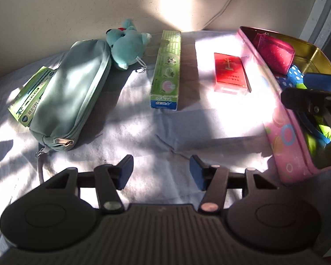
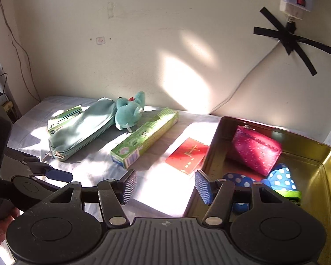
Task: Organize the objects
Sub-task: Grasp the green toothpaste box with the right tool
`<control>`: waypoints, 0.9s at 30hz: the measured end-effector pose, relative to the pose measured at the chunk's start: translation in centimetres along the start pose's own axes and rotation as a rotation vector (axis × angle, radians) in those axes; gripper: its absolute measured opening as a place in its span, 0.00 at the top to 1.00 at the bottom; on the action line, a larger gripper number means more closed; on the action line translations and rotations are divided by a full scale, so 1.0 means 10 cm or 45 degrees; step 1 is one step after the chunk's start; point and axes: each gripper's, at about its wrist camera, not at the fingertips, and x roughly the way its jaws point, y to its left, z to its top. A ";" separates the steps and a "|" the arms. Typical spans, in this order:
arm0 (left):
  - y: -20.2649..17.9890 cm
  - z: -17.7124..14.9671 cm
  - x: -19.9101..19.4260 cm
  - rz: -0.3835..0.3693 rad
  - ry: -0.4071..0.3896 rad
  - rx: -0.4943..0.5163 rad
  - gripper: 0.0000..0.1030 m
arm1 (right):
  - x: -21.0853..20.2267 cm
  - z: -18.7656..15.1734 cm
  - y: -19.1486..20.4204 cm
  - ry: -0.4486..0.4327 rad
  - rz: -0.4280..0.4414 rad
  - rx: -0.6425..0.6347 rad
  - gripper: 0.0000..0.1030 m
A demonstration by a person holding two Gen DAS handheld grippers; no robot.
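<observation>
left claw (image 1: pixel 160 172) spread, empty | toothpaste box (image 1: pixel 166 70) dead ahead, long axis running away | right claw (image 2: pixel 165 186) spread, empty, over tin (image 2: pixel 320 190) rim

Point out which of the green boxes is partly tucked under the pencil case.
The smaller green box at the far left: the teal pencil case overlaps it. The long green toothpaste box lies alone in the middle, touching nothing else.
</observation>
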 end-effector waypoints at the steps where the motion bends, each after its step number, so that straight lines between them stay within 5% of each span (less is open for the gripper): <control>1: 0.08 -0.03 0.00 0.007 0.008 -0.016 0.42 | 0.08 0.00 0.09 0.026 0.017 -0.001 0.49; 7: 0.57 -0.19 0.01 0.039 0.050 -0.114 0.39 | 0.63 0.05 0.41 0.171 0.059 0.054 0.43; 16: 1.06 -0.25 0.04 0.053 0.075 -0.210 0.36 | 1.60 0.40 0.60 0.248 -0.029 0.186 0.33; 19: 1.14 -0.22 0.05 0.040 0.071 -0.229 0.36 | 1.83 0.35 0.62 0.331 -0.034 0.169 0.44; 20: 1.16 -0.21 0.05 0.028 0.071 -0.239 0.36 | 1.79 0.33 0.65 0.304 -0.053 0.142 0.56; 27: 1.09 -0.02 0.15 -0.187 0.122 -0.357 0.32 | 1.31 -0.03 0.45 0.395 0.095 0.225 0.67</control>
